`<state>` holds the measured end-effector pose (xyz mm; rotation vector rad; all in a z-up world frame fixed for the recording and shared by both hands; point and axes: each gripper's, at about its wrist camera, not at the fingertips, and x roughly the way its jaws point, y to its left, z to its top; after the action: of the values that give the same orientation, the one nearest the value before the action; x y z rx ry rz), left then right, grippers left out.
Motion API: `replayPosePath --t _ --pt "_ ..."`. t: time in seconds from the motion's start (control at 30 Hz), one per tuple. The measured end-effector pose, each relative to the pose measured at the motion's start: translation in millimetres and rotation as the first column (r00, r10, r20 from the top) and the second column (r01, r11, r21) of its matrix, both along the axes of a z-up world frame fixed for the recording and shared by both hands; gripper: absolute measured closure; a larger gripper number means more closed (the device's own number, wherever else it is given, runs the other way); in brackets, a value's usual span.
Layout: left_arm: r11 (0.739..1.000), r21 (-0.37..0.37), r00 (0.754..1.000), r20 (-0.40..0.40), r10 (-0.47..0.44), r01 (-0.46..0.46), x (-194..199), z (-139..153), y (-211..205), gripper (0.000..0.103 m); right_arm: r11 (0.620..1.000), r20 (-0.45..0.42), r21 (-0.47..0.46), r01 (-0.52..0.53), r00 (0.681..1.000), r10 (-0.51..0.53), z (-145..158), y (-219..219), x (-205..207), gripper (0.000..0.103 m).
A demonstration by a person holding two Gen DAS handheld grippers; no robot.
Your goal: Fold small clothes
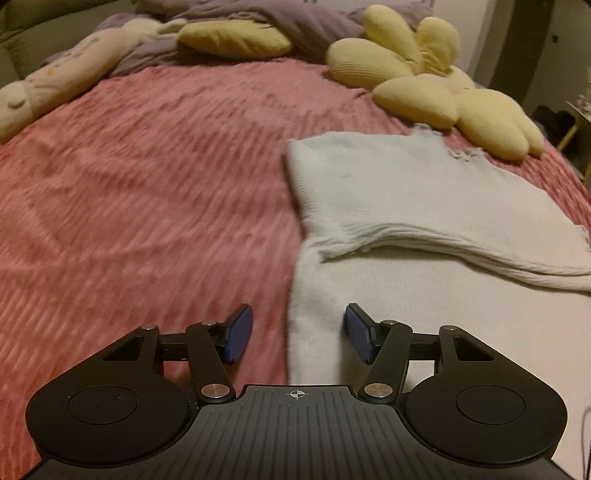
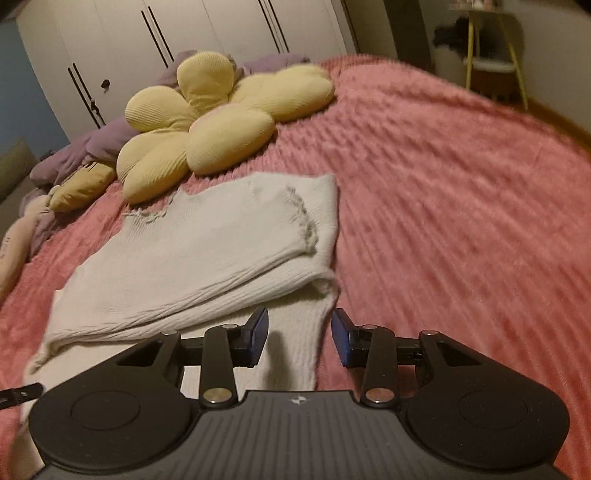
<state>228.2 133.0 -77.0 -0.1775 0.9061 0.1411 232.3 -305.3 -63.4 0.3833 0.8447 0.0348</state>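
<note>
A white knitted garment (image 1: pixel 406 206) lies on the pink bedspread (image 1: pixel 147 192), its far part folded back over the near part. My left gripper (image 1: pixel 298 334) is open and empty, above the garment's near left edge. In the right wrist view the same garment (image 2: pixel 207 251) lies left of centre. My right gripper (image 2: pixel 300 334) is open and empty, above the garment's near right edge. Both hover near the lower layer of the cloth; whether they touch it I cannot tell.
A yellow flower-shaped cushion (image 2: pixel 218 122) lies just beyond the garment, also in the left wrist view (image 1: pixel 424 81). A cream plush toy (image 1: pixel 55 81) and purple bedding (image 1: pixel 258 18) lie at the head of the bed. White wardrobe doors (image 2: pixel 147 33) and a yellow-legged stand (image 2: pixel 491 62) stand beyond the bed.
</note>
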Motion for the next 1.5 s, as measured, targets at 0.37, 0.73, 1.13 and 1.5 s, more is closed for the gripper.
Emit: replayPosePath --t 0.37,0.73,1.13,1.5 --pt "0.994 -0.103 0.999 -0.038 -0.026 0.022 -83 6 12 0.041 0.996 -0.039 0.049 -0.069 0.997 0.071 6 -8 -80 0.060" --pt "0.981 -0.192 0.996 -0.084 -0.041 0.024 -182 12 14 0.049 0.963 -0.125 0.257 -0.086 0.985 0.121 8 -32 -211 0.048" --pt "0.949 -0.314 0.992 -0.120 -0.029 -0.011 -201 0 22 0.091 0.953 -0.195 0.291 -0.081 0.970 0.142 -11 -29 -238 0.093" --pt "0.910 -0.414 0.996 -0.079 -0.049 0.012 -226 26 35 0.093 0.969 -0.138 0.243 -0.042 0.987 0.077 17 -61 -258 0.102"
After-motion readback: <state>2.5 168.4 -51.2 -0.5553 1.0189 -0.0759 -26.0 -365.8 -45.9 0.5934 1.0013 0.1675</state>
